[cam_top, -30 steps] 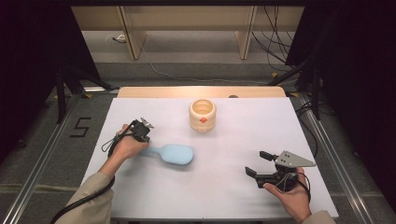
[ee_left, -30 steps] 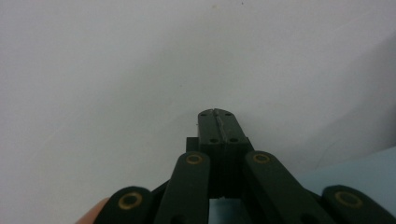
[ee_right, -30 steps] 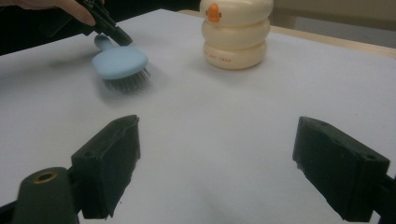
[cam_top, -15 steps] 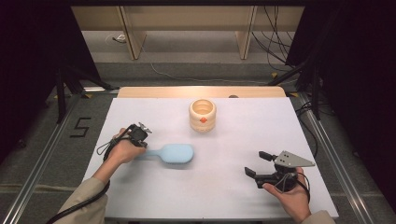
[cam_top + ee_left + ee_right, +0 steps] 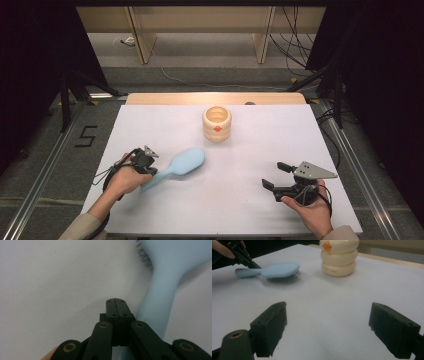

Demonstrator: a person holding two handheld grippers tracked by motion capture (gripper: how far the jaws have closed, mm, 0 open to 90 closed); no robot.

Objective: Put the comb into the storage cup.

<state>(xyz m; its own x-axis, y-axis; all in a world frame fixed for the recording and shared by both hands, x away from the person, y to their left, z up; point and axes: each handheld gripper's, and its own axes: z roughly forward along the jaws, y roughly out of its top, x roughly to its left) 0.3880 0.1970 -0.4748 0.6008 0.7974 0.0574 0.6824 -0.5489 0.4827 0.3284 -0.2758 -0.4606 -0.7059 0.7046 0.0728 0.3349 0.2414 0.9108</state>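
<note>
Two tools on the tabletop (image 5: 150, 125) — left tool (image 5: 150, 171) closed empty beside hairbrush (image 5: 181, 164) handle, nudging only, right tool (image 5: 272, 181) wide open at 4 o'clock — brush not yet gripped.

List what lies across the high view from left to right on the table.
Left tongs → blue hairbrush → cream ringed pot → right tongs.

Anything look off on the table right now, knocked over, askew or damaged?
Nothing stands out. The blue hairbrush lies bristles down, angled across the white table, beside the shut left hand-held gripper. The cream holder stands upright, undamaged.
</note>
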